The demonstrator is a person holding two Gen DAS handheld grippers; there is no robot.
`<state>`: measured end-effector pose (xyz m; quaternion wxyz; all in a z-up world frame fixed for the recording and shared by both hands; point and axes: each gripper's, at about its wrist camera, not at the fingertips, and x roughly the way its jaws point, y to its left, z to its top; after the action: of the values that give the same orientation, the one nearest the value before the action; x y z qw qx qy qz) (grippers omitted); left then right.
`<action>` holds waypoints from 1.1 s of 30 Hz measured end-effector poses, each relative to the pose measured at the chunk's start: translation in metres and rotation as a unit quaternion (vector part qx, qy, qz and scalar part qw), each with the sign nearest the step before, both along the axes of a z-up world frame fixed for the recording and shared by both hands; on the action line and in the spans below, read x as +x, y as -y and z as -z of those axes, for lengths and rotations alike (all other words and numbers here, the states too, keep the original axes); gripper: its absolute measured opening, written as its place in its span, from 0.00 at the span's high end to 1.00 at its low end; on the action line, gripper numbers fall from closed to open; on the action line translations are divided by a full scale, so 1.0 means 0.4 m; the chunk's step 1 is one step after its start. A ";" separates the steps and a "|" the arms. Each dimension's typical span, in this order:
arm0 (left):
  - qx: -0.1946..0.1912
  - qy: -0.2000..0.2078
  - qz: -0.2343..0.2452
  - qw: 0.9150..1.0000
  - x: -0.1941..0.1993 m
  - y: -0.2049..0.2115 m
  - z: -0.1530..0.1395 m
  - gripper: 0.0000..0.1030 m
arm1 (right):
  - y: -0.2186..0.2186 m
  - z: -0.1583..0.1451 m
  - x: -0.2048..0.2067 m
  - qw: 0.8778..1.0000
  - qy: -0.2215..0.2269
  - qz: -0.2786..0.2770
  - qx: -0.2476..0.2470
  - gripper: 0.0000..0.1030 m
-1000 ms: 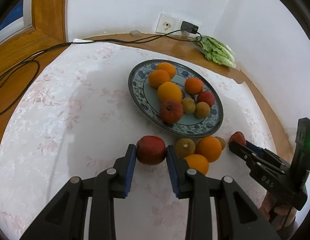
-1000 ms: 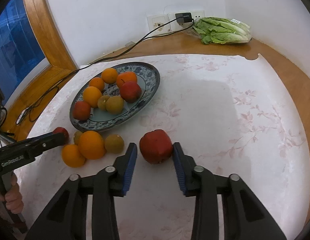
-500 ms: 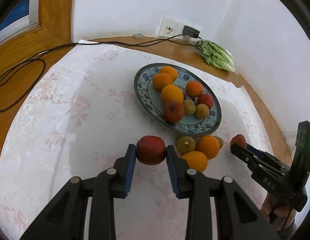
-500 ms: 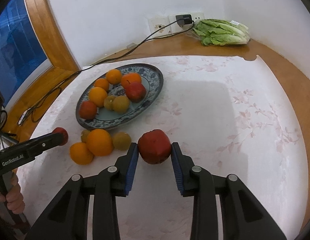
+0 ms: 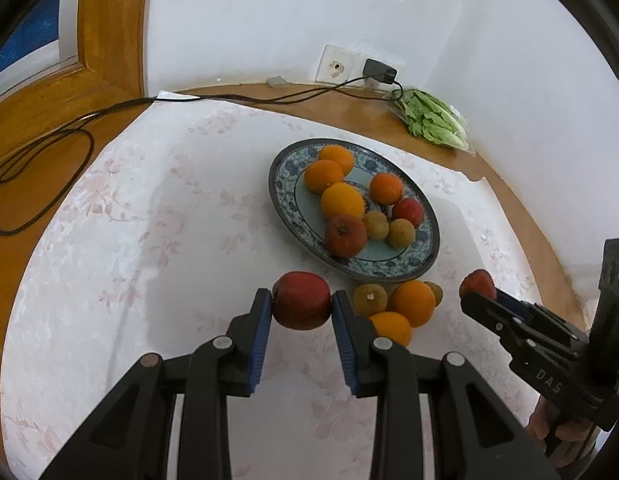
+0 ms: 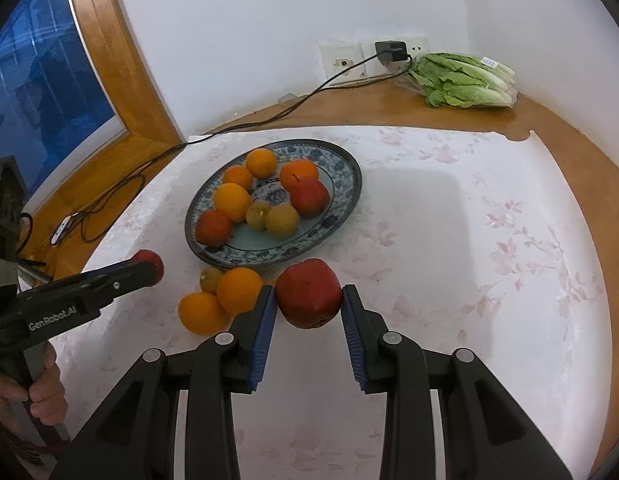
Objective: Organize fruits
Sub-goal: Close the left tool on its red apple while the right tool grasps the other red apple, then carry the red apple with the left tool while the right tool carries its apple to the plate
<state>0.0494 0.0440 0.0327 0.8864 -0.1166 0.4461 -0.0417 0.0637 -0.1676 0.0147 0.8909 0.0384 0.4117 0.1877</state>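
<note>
Item: two red fruits in transit to plate.

Left gripper: blue-padded jaws clamped on a round red apple-like fruit, carried clear of the white floral tablecloth.

Right gripper: jaws clamped on a second, larger red apple, likewise raised off the cloth.

Destination: blue-and-white patterned ceramic plate, at 12 to 1 o'clock from the left gripper and 11 o'clock from the right. It already holds oranges, two red fruits and two small yellow-green fruits.

Loose stock: a cluster of oranges and small brownish-green fruits on the cloth, at the plate's near rim, between the two grippers.

Step in hand, as judged: carrying, both pieces gripped. The next move calls for taking each over the near rim to a free spot on the crowded plate, then opening the jaws low so that nothing rolls.

View differences: the right wrist view alone shows a blue window, the person's hand on the left gripper's handle, and the loose cluster unobstructed. The left wrist view alone shows the coiled black cable on the wooden table.
</note>
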 end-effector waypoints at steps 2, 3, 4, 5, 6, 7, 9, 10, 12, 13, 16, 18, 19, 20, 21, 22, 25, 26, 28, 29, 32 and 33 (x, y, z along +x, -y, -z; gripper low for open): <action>0.002 0.002 0.001 1.000 0.003 0.002 -0.003 0.69 | -0.007 -0.003 0.002 1.000 0.001 -0.004 -0.001 0.67; 0.002 0.003 0.001 1.000 0.004 0.003 -0.004 0.69 | -0.010 -0.005 0.003 1.000 0.001 -0.007 0.000 0.67; 0.003 0.003 0.001 1.000 0.006 0.004 -0.005 0.69 | -0.013 -0.006 0.005 1.000 0.002 -0.009 0.000 0.67; 0.002 0.003 0.001 1.000 0.008 0.002 -0.005 0.69 | -0.016 -0.007 0.006 1.000 0.002 -0.011 -0.001 0.67; 0.002 0.004 0.001 1.000 0.010 0.002 -0.007 0.69 | -0.019 -0.008 0.007 1.000 0.003 -0.011 -0.001 0.67; 0.002 0.005 0.001 1.000 0.010 0.002 -0.009 0.69 | -0.022 -0.009 0.007 1.000 0.004 -0.012 0.000 0.67; 0.002 0.008 0.002 1.000 0.013 0.002 -0.012 0.69 | -0.026 -0.013 0.009 1.000 0.006 -0.013 0.000 0.67; 0.002 0.011 0.003 1.000 0.016 0.003 -0.015 0.69 | -0.028 -0.014 0.010 1.000 0.007 -0.014 -0.001 0.67; 0.003 0.014 0.005 1.000 0.022 0.005 -0.019 0.69 | -0.034 -0.017 0.012 1.000 0.009 -0.017 -0.002 0.67; 0.004 0.015 0.006 1.000 0.024 0.006 -0.020 0.69 | -0.036 -0.019 0.013 1.000 0.010 -0.018 -0.002 0.67; 0.006 0.015 0.011 1.000 0.036 0.014 -0.021 0.69 | -0.048 -0.023 0.018 1.000 0.013 -0.024 -0.004 0.67; 0.008 0.015 0.015 1.000 0.044 0.021 -0.021 0.69 | -0.057 -0.027 0.024 0.999 0.016 -0.029 -0.008 0.67; 0.010 0.016 0.018 1.000 0.050 0.026 -0.022 0.69 | -0.061 -0.028 0.026 0.999 0.019 -0.031 -0.010 0.67; 0.012 0.017 0.020 1.000 0.055 0.032 -0.023 0.69 | -0.062 -0.029 0.029 0.999 0.019 -0.032 -0.011 0.67; 0.015 0.018 0.023 0.999 0.059 0.038 -0.023 0.69 | -0.064 -0.029 0.034 0.999 0.020 -0.032 -0.011 0.67; 0.017 0.018 0.025 0.999 0.066 0.042 -0.022 0.69 | -0.065 -0.029 0.041 0.999 0.020 -0.032 -0.012 0.67; 0.022 0.019 0.031 0.999 0.084 0.055 -0.019 0.69 | -0.067 -0.026 0.056 0.999 0.019 -0.031 -0.015 0.67; 0.023 0.018 0.031 0.999 0.090 0.057 -0.019 0.69 | -0.067 -0.025 0.058 0.999 0.018 -0.030 -0.016 0.67; 0.022 0.019 0.034 0.999 0.100 0.059 -0.016 0.69 | -0.068 -0.022 0.067 0.999 0.017 -0.030 -0.018 0.67; 0.022 0.019 0.035 0.999 0.105 0.060 -0.015 0.69 | -0.069 -0.020 0.071 0.999 0.017 -0.029 -0.020 0.67; 0.021 0.021 0.036 0.999 0.115 0.061 -0.008 0.69 | -0.069 -0.013 0.082 0.999 0.017 -0.028 -0.025 0.67; 0.022 0.021 0.035 0.999 0.119 0.061 -0.006 0.69 | -0.069 -0.011 0.086 0.999 0.017 -0.027 -0.026 0.67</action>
<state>0.0971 0.0195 0.0352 0.8960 -0.0801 0.4318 -0.0656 0.0979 -0.1399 0.0190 0.8929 0.0012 0.4025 0.2019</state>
